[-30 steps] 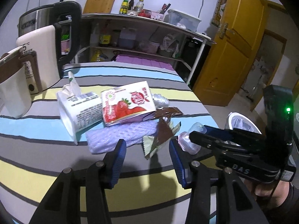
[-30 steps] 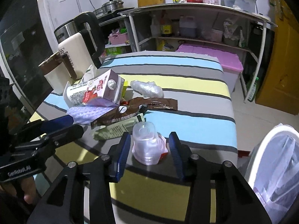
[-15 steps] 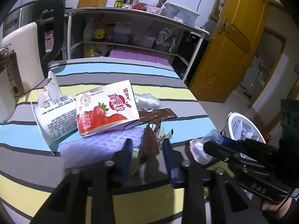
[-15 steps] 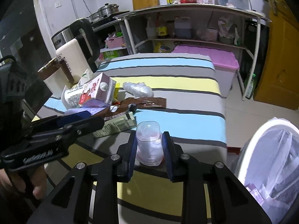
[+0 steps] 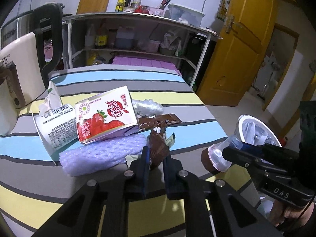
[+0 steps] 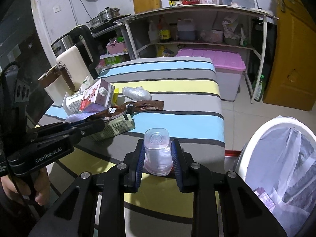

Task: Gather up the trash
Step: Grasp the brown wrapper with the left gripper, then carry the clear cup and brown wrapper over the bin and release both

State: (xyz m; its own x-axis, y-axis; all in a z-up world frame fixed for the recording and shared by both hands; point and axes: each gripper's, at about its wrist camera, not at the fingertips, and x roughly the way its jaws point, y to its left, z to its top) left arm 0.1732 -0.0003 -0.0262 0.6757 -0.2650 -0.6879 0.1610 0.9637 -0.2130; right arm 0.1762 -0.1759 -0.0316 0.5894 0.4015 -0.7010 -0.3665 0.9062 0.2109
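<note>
One striped worktop (image 5: 98,201), one white lined bin (image 6: 280,158) at its 3 o'clock. One strawberry milk carton (image 5: 106,116), perhaps two brown wrappers. Left gripper (image 5: 156,162) jaws, just closed, pinch one brown wrapper (image 5: 158,148); right gripper (image 6: 157,158) jaws clamp one clear plastic cup (image 6: 157,152).

Left wrist view: looks forward and down along the left claw (image 5: 156,162), close over the striped desk (image 5: 98,197), facing the shelf (image 5: 138,17) and door (image 5: 237,59). Right wrist view: same tilt along the right claw (image 6: 157,158), nearer the desk's edge. Both share the desk, carton (image 5: 106,116) (image 6: 94,96), shelf, bin (image 5: 256,130) (image 6: 276,158) and each other's claw.
</note>
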